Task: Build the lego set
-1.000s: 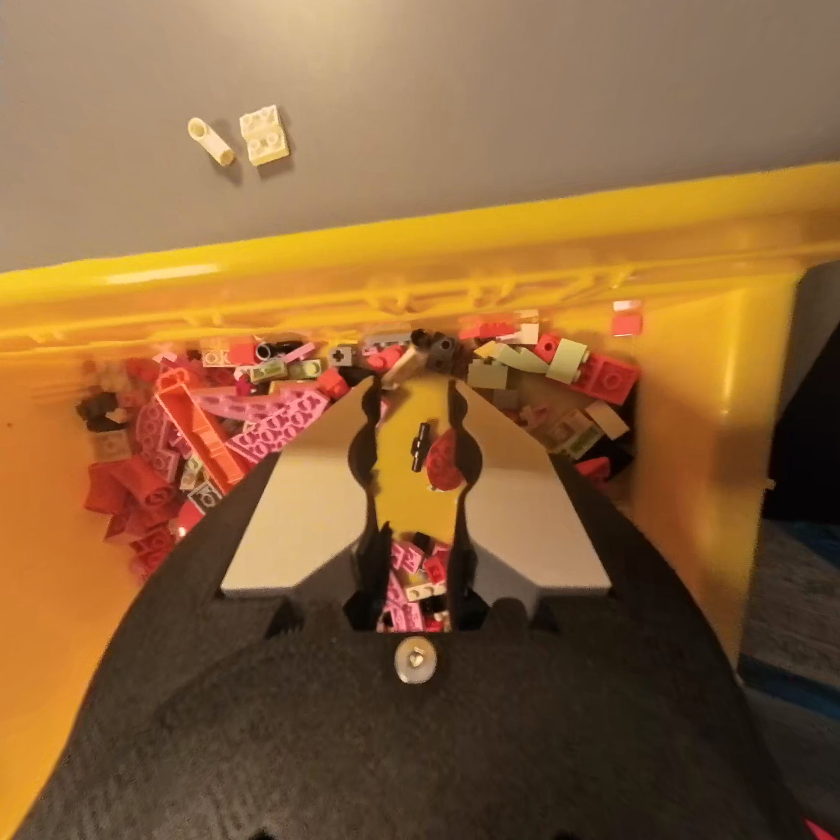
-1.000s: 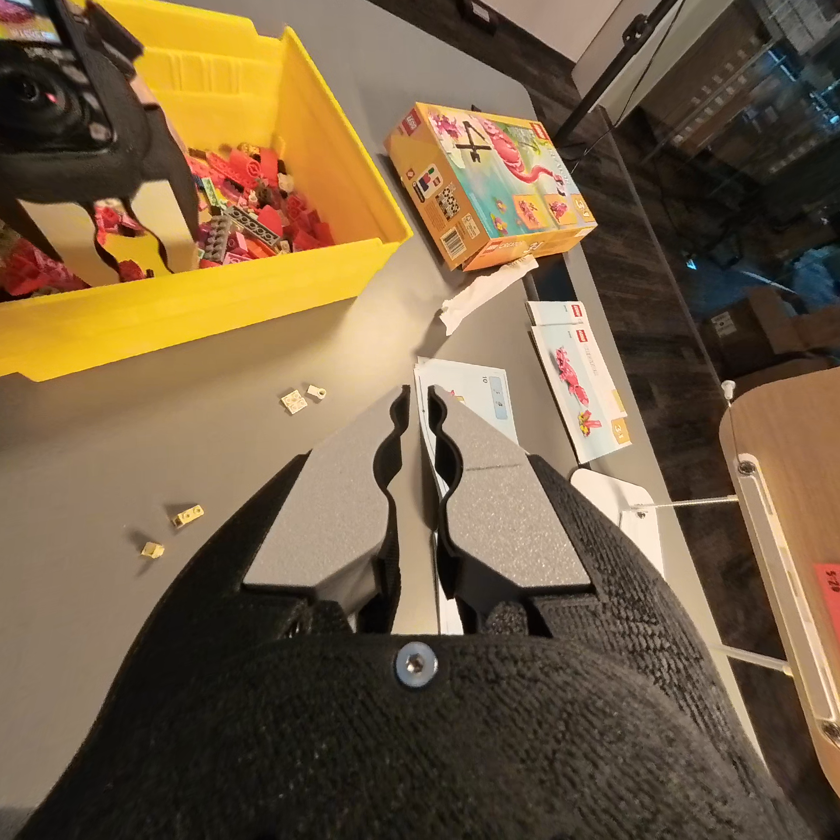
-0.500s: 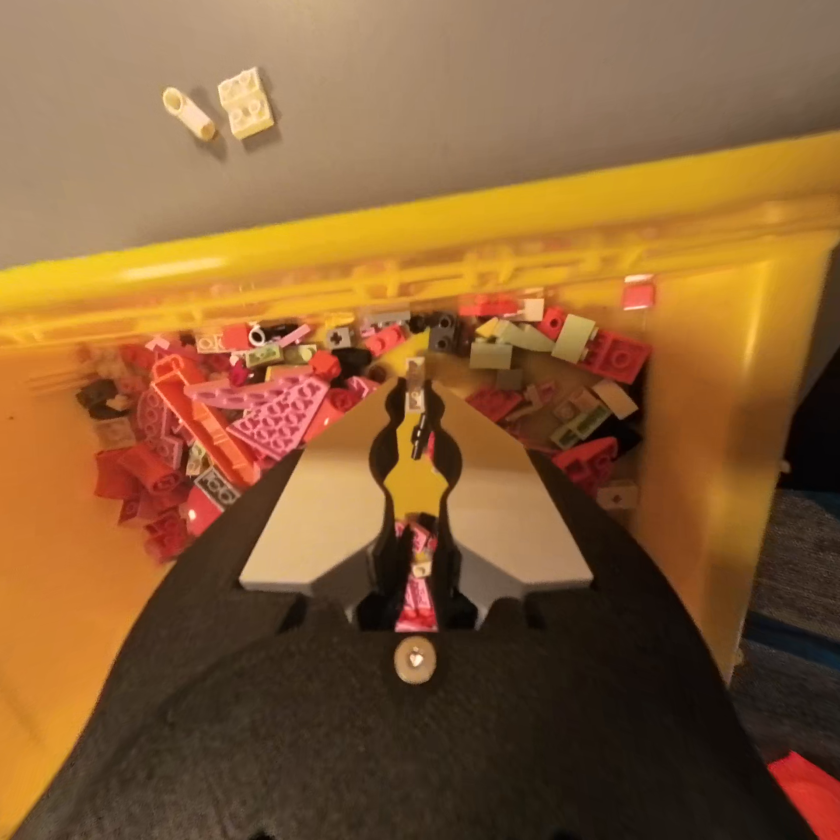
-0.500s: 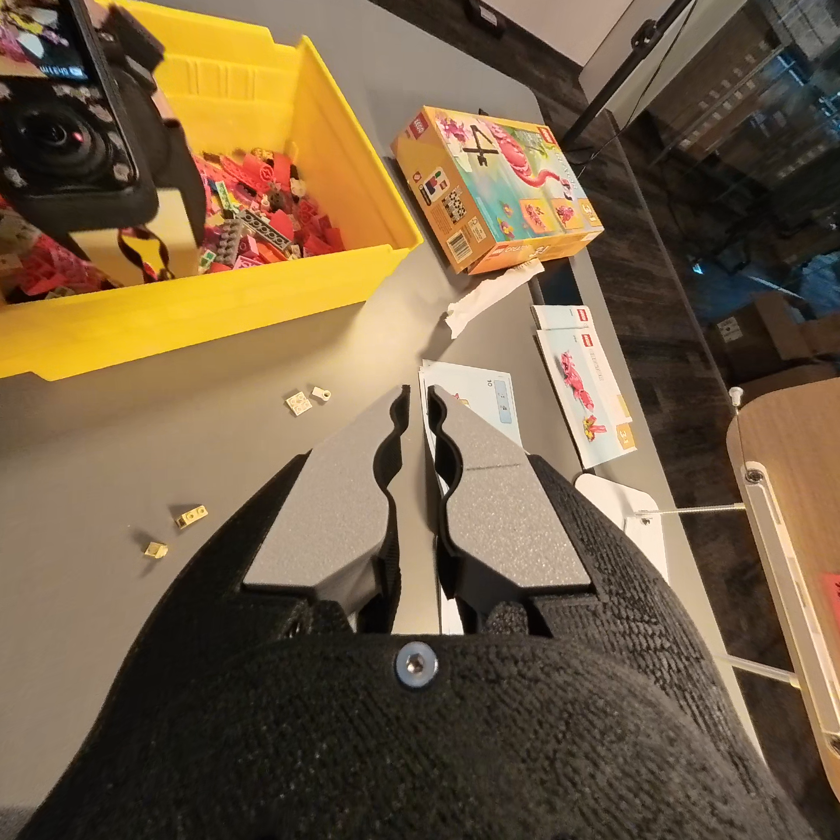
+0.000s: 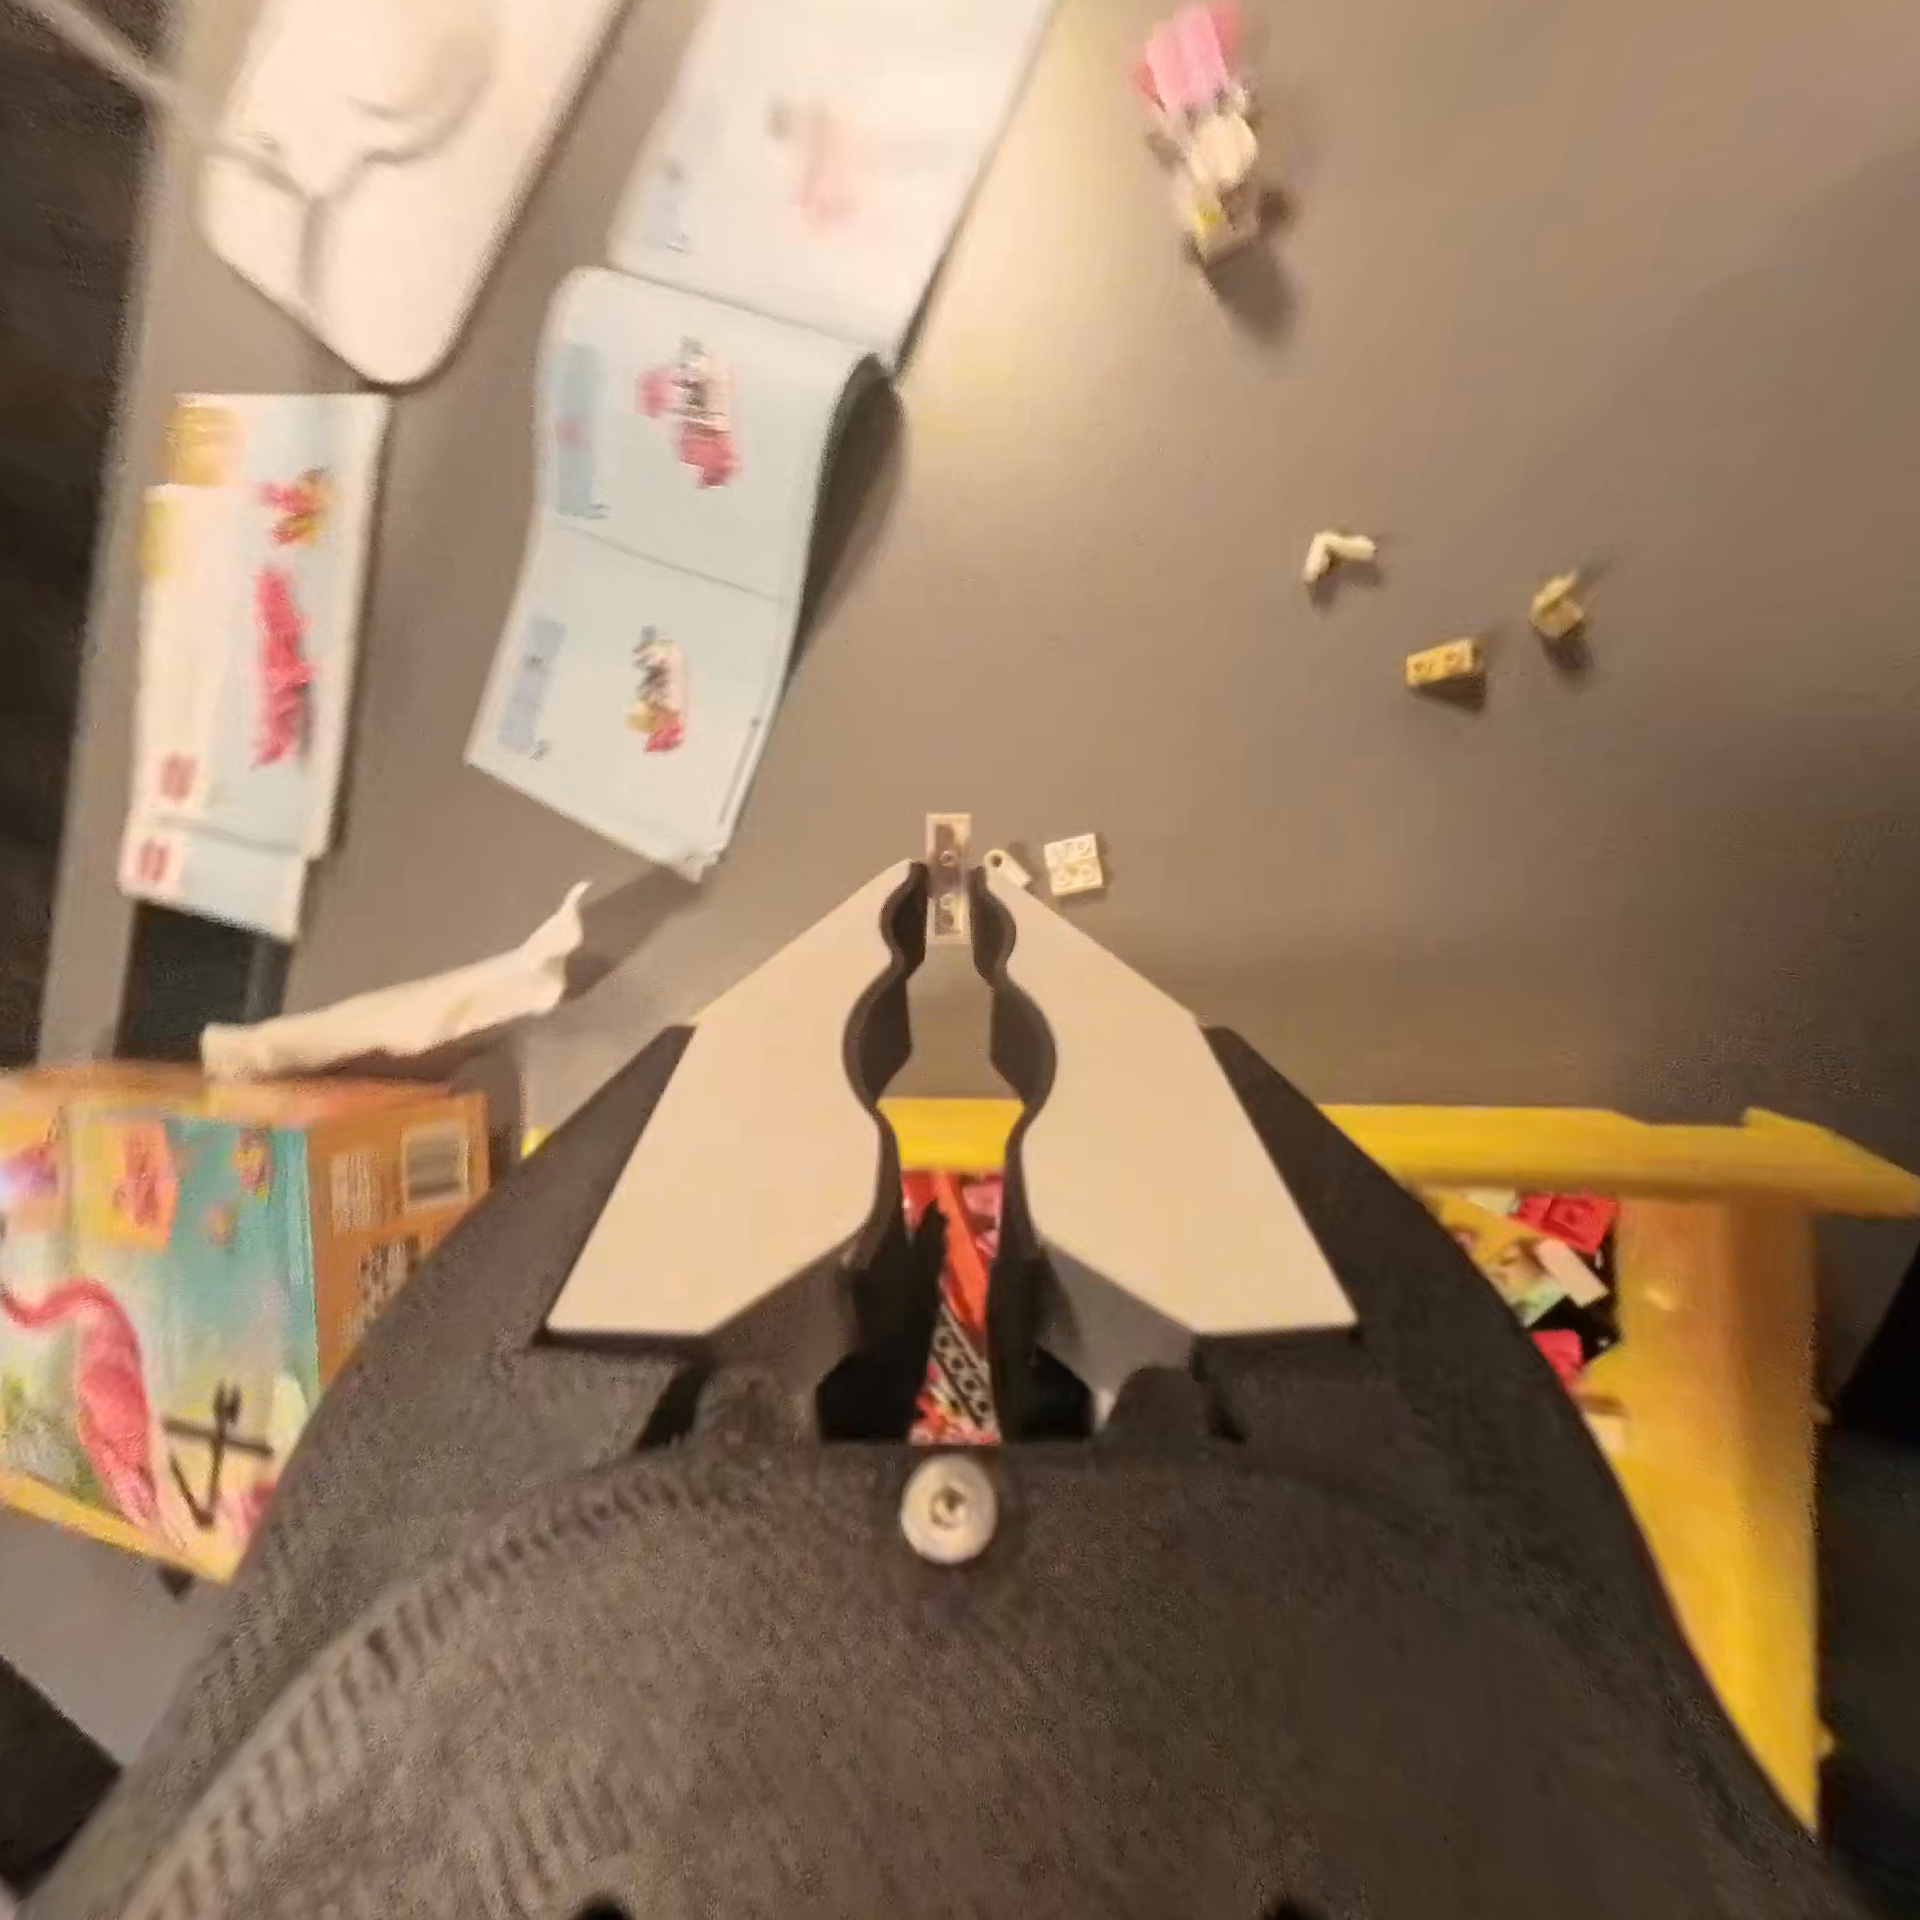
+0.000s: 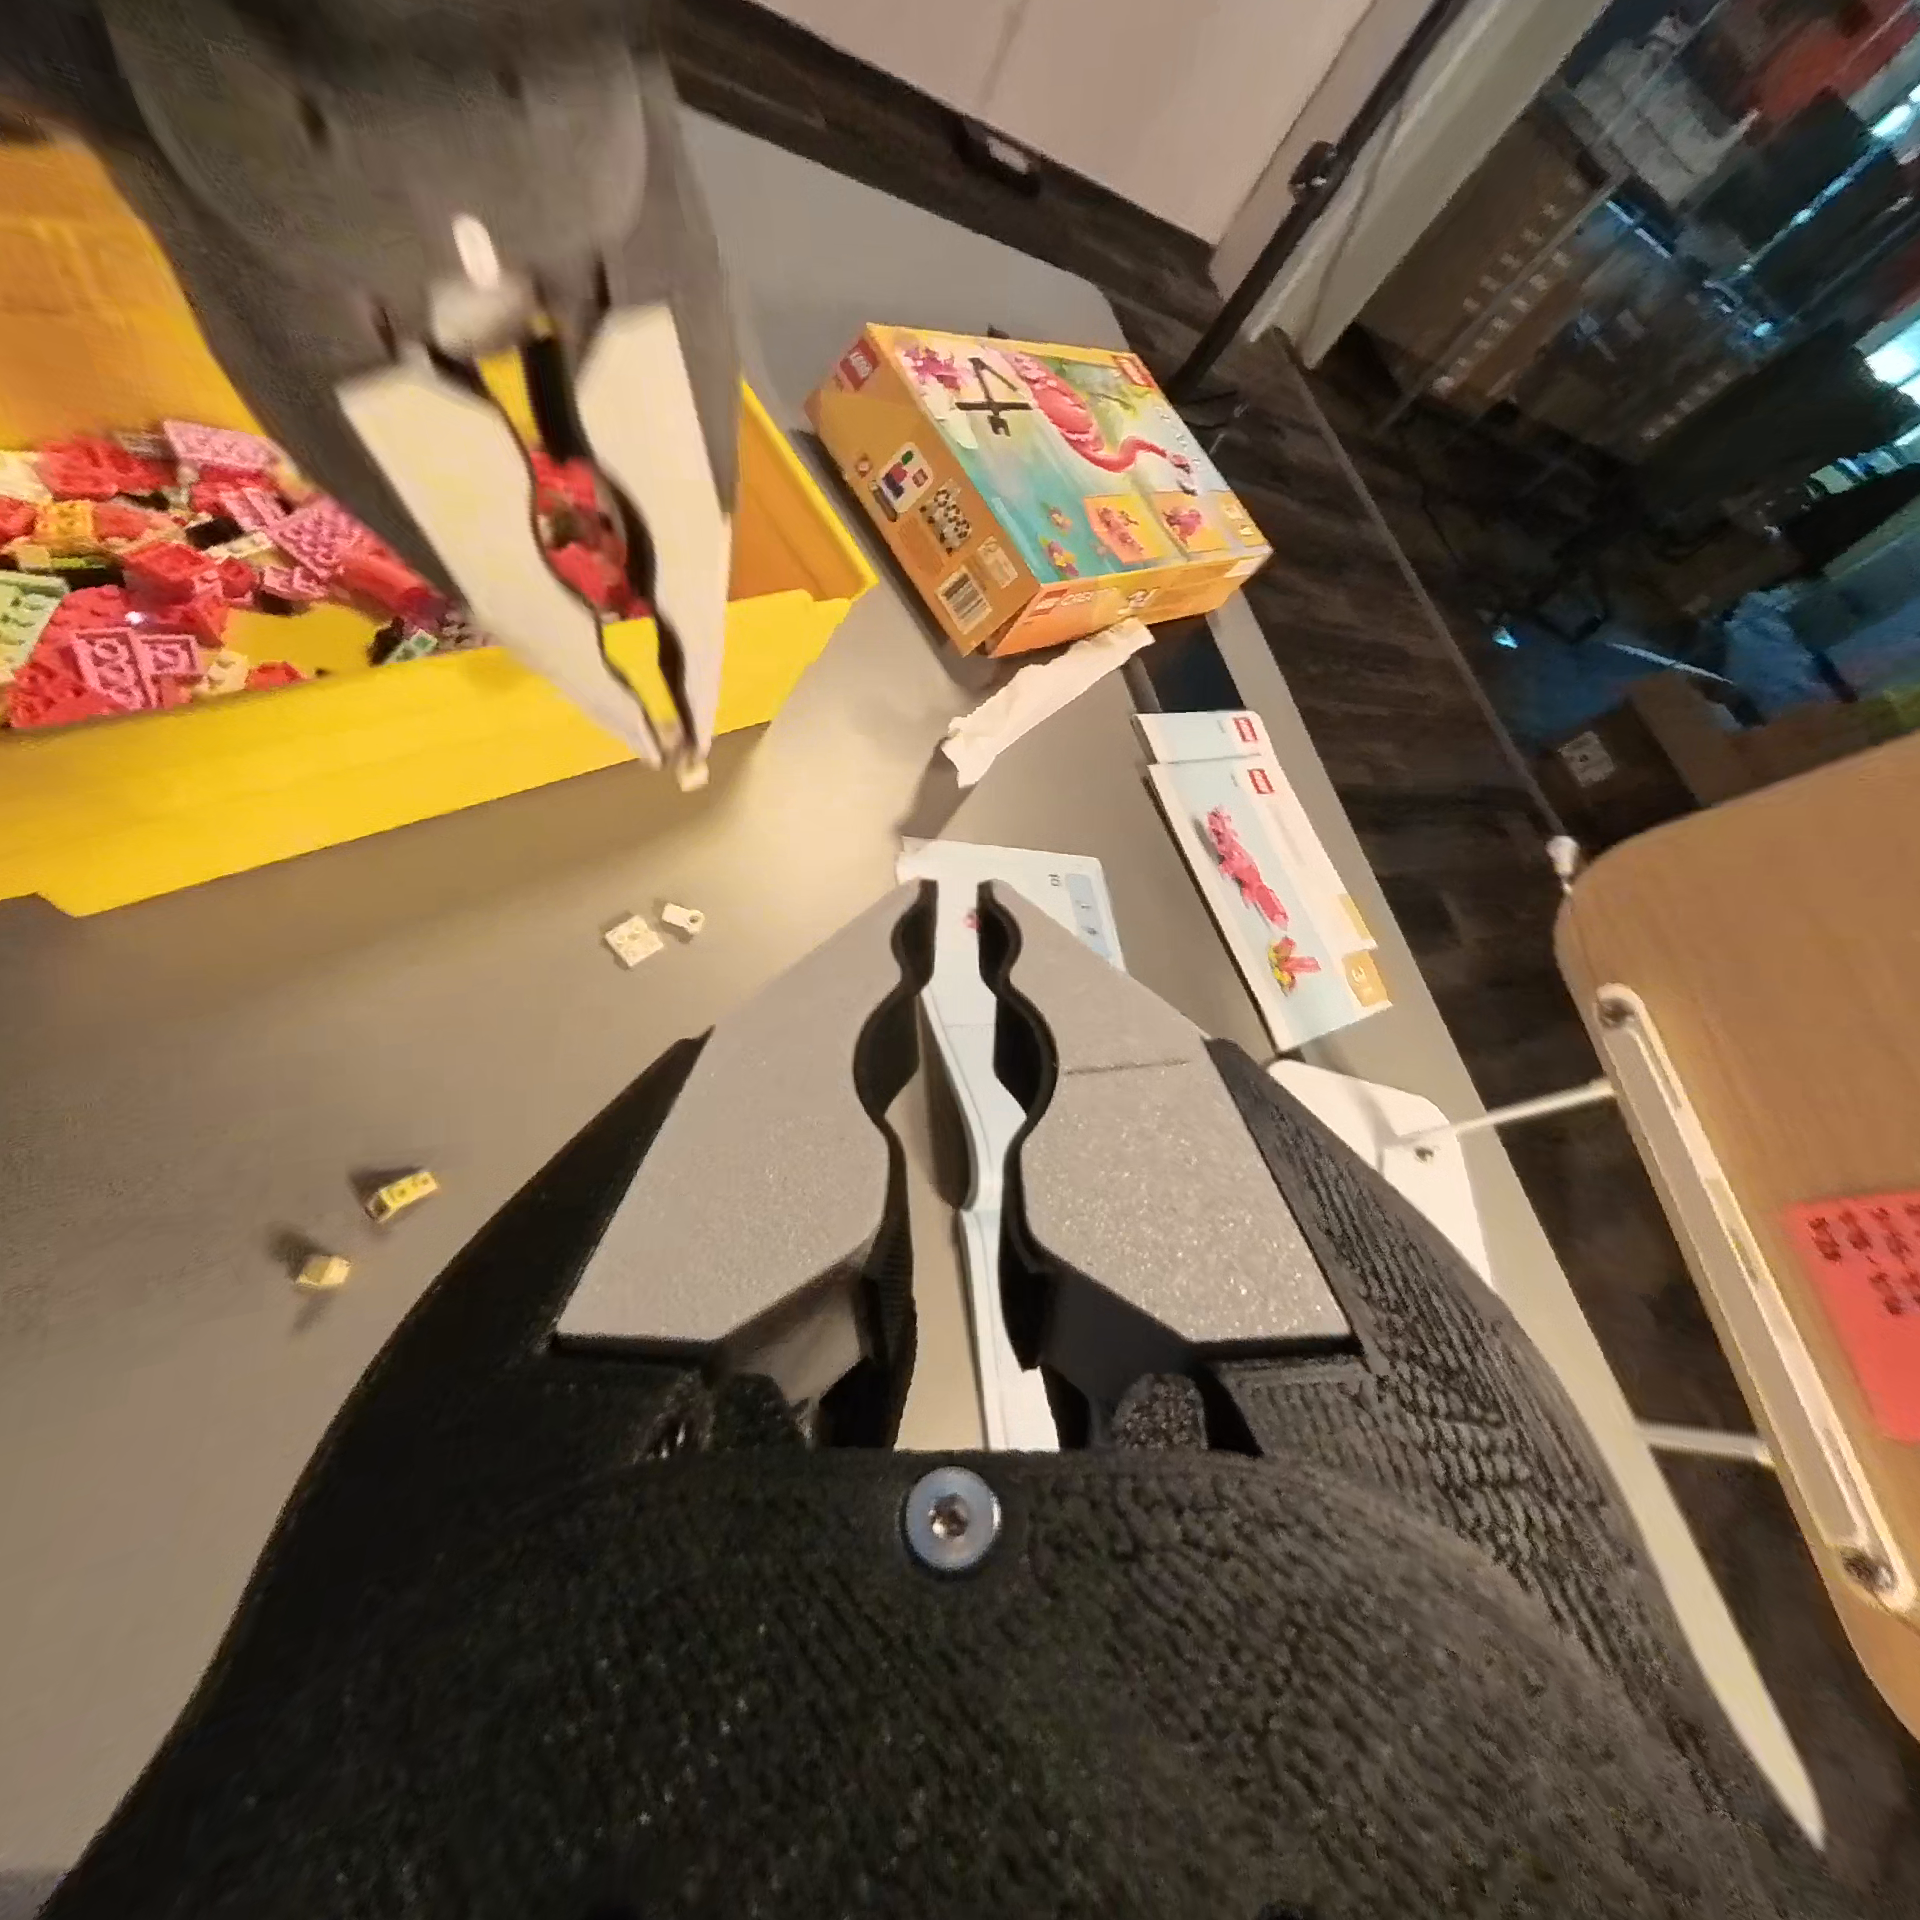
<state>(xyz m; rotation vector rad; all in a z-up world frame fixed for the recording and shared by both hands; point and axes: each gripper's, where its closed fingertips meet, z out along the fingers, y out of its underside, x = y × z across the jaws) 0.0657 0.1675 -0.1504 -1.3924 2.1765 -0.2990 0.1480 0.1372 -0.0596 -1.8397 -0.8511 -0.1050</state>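
My left gripper [image 5: 948, 873] is shut on a small narrow tan plate brick [image 5: 948, 844], which sticks out past the fingertips. It hangs above the grey table, just past the yellow bin [image 5: 1507, 1153] of red and pink bricks. The right wrist view shows the same gripper [image 6: 673, 750] with the brick [image 6: 691, 774] at its tips, over the bin's near wall [image 6: 312, 790]. A white square plate [image 5: 1075, 864] and a small white piece [image 5: 1008, 865] lie on the table below. My right gripper [image 6: 951, 894] hovers over an open booklet [image 6: 1081, 894], its jaws a narrow slit apart with nothing between them.
Tan pieces [image 5: 1444, 660] and a small pink and white build [image 5: 1210, 156] lie on the table. An open booklet [image 5: 675, 561], more booklets [image 5: 249, 623], a white tray [image 5: 364, 177], a crumpled wrapper [image 5: 416, 1008] and a toy box [image 6: 1039, 499] stand to one side. A wooden table [image 6: 1766, 1039] is at right. About 12 cm separates my left fingertips from my right.
My left gripper closed on the tan brick inside the bin, then lifted out and swung over the bin wall toward the table. My right gripper barely moved.
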